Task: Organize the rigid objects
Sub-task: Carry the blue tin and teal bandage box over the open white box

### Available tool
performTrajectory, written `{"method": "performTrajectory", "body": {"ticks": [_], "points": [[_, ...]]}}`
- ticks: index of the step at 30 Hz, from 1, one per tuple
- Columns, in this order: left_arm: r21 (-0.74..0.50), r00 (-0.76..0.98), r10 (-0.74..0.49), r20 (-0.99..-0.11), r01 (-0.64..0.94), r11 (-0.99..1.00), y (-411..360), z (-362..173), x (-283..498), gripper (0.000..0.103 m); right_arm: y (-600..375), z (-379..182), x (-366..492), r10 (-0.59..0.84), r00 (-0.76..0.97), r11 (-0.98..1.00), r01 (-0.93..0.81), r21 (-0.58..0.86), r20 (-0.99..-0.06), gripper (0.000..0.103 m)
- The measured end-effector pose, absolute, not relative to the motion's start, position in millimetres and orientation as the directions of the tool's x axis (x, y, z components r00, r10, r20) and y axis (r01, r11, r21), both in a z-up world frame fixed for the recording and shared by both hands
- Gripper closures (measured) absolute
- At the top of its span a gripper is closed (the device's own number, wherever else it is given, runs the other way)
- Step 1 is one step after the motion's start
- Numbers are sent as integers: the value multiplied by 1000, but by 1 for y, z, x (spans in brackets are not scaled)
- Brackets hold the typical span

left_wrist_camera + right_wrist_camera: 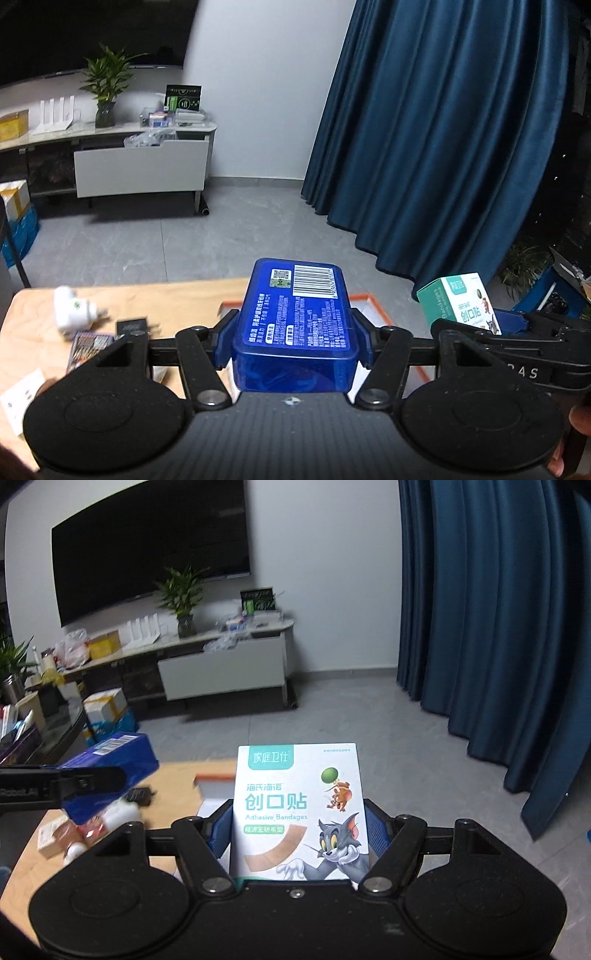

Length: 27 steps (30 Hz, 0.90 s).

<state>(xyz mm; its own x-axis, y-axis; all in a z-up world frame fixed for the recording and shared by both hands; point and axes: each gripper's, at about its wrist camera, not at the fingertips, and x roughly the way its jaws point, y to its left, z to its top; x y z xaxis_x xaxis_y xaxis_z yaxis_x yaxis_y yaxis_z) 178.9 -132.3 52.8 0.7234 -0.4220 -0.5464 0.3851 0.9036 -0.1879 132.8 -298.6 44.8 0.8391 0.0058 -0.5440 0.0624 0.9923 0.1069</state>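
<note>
Meanwhile, at the far left of the wooden table, a white plug adapter is lying beside a small black item and a blurred packet that is probably a box of some kind. Further right, the left gripper is clamping its blue pads on the long sides of a blue plastic case, barcode label facing up, and is holding it above the table's edge. Behind the case, an orange-rimmed white tray is sitting on the table. To the right again, the right gripper is squeezing a white adhesive bandage box between its pads, keeping it upright over the tray side of the table with its cartoon front facing the camera.
</note>
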Motion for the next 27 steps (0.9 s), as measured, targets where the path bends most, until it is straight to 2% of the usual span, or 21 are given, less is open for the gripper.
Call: {"method": "performTrajectory", "body": {"ticks": [9, 27], "points": [[-185, 716, -367, -594, 323, 928, -143, 21, 188, 41, -311, 18, 158, 51, 809, 989, 41, 143, -586, 19], [-169, 712, -310, -630, 263, 950, -158, 21, 199, 41, -310, -2, 188, 74, 770, 990, 18, 137, -634, 19]]}}
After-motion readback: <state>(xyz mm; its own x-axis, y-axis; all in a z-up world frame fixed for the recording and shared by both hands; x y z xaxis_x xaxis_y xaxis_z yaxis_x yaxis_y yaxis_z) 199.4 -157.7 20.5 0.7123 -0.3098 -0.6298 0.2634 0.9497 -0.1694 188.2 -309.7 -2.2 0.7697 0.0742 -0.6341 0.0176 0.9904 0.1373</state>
